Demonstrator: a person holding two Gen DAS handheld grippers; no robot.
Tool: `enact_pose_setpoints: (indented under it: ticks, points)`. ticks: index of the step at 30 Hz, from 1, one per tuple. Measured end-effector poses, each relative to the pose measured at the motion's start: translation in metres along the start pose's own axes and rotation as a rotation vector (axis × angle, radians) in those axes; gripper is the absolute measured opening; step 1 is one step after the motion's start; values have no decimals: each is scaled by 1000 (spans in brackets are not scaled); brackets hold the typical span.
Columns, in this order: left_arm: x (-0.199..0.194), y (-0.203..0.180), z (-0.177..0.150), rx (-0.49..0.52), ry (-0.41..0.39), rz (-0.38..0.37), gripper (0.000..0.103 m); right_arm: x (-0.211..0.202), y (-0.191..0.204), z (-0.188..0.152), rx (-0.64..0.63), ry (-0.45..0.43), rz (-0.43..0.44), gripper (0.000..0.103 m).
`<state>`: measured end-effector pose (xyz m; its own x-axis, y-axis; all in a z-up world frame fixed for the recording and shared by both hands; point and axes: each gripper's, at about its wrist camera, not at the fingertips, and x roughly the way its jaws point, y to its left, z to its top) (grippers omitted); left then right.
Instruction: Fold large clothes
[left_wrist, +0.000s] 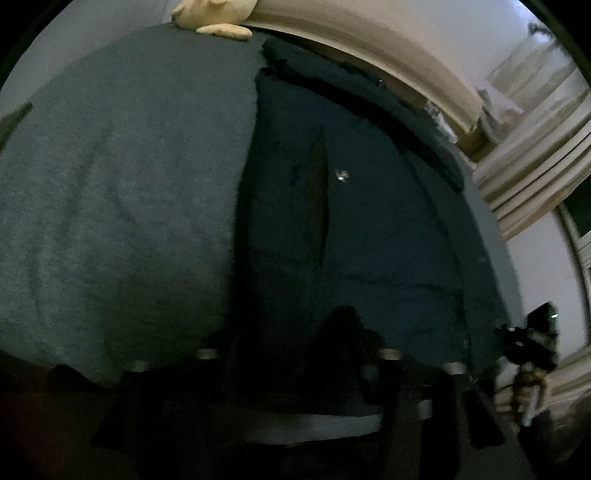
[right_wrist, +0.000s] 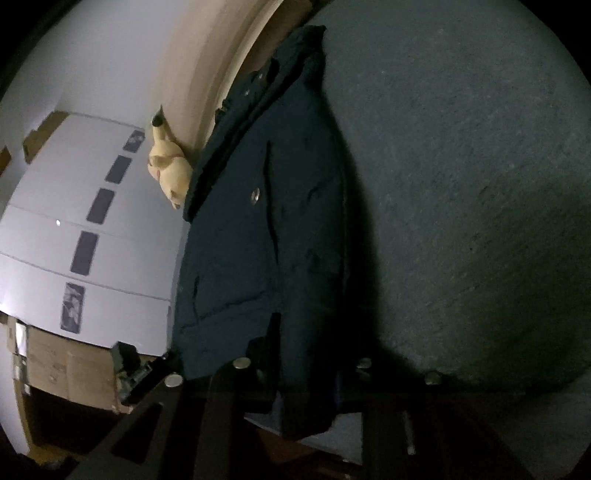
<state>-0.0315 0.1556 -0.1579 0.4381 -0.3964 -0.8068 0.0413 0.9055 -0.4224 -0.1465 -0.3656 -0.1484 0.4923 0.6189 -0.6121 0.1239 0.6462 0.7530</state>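
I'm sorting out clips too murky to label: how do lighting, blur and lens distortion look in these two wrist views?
Left wrist view: dim and softly blurred; the dark navy coat nearly merges with shadow, the grey bedspread bulges from fisheye. Right wrist view: sharper; the white cupboard front glares bright, the cream plush toy reads clearly, and a deep shadow covers the lower frame, hiding the right gripper.

I count one dark jacket (left_wrist: 369, 229) on one grey bedspread (left_wrist: 122, 206), and one cream plush toy (left_wrist: 210, 16) at its far edge. I make out two metal snaps (right_wrist: 255, 194) on the jacket and five dark panels (right_wrist: 100, 206) on the white wall.
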Motion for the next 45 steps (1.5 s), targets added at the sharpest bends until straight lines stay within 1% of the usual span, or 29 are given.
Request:
enact_pose_setpoints:
  ticks: [1,2,4,8,13,17,21,24,29,37,41,45]
  points:
    - [-3,0,0,2,-2,0,20,0,3,-1,-8,2,-4,16]
    - [-8,4,-1,2,-5,1,15,-1,6,-1,-21,4,-11,16]
    - [-15,7,-4,7,-14,10,12,-4,12,-3,-47,4,-19,14]
    - [-24,8,-14,23,-15,27,11,-5,21,-14,-73,15,-32,13]
    - [-42,13,-31,4,-18,-17,11,-15,25,-30,-69,15,-25,13]
    - [-64,11,-40,7,-46,-46,10,-28,37,-43,-85,16,1,13]
    - [-87,7,-42,19,-84,-74,10,-42,50,-46,-97,1,60,13]
    - [-102,6,-43,18,-111,-105,10,-52,63,-48,-119,-8,89,13]
    - [-125,8,-50,18,-148,-129,10,-64,74,-53,-130,-21,148,12]
    - [-155,0,-46,21,-215,-158,9,-85,86,-57,-143,-47,231,12]
    - [-168,-6,-35,34,-255,-178,9,-95,95,-56,-148,-65,280,12]
    - [-175,-11,-21,56,-293,-187,9,-102,102,-53,-162,-84,310,12]
